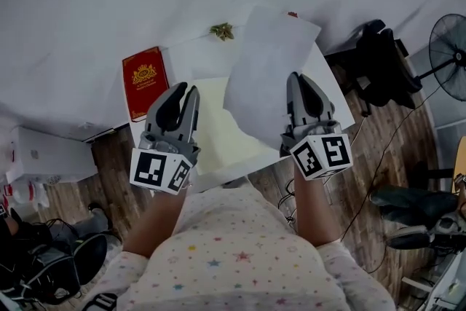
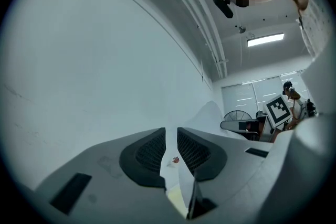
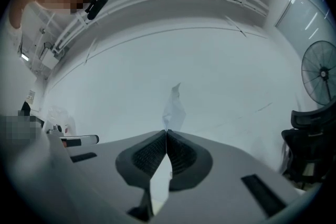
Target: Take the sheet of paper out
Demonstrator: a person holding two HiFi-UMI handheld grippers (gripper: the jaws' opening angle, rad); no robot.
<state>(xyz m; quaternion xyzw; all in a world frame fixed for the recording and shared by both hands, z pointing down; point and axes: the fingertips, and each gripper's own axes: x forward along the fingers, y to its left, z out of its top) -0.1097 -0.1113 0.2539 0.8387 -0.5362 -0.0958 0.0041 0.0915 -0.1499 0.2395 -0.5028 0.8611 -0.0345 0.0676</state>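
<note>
The cream folder (image 1: 207, 127) lies flat on the white counter (image 1: 87, 25) with the sheet of paper (image 1: 266, 69) held up over its 2 o'clock corner, its lower edge pinched in the right gripper's (image 1: 297, 78) closed jaws. The left gripper's (image 1: 186, 91) jaws stand slightly apart at the folder's 9 o'clock edge. A red booklet (image 1: 144, 80) lies at 10 o'clock on the counter, and a standing fan (image 1: 448, 54) is at 3 o'clock

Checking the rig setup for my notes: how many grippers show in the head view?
2. The left gripper sits at the left edge of the pale yellow folder; the right gripper is clamped on the white sheet of paper. None seems hidden.
</note>
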